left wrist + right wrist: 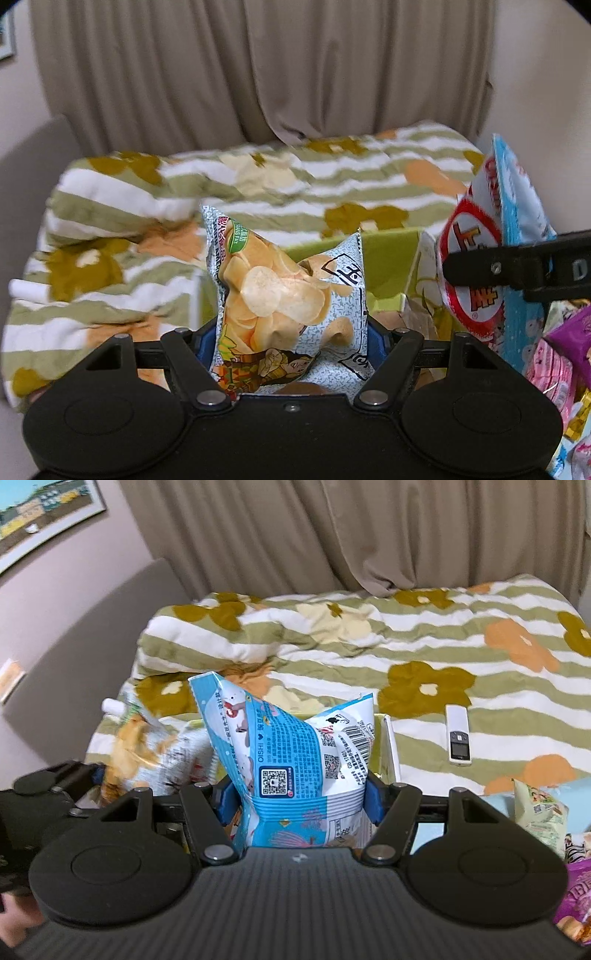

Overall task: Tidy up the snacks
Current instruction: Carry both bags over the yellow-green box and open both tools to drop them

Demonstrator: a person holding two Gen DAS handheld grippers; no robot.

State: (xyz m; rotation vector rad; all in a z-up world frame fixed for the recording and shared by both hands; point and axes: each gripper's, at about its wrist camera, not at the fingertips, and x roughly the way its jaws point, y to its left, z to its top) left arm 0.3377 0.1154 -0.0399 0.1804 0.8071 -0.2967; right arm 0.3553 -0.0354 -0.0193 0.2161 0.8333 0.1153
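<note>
My left gripper [291,343] is shut on a pale blue potato chip bag [284,295] and holds it up over a green box [388,258]. My right gripper [297,797] is shut on a blue Oishi snack bag [295,753]. That bag also shows in the left wrist view [517,229] at the right, with the right gripper's black finger across it. The chip bag shows blurred at the left of the right wrist view [155,753]. Both bags hang side by side above the box.
A bed with a green striped flower quilt [406,646] lies behind. A white remote [458,740] rests on the quilt at the right. Several loose snack packs [565,354] lie at the right [543,812]. Beige curtains [258,74] hang at the back.
</note>
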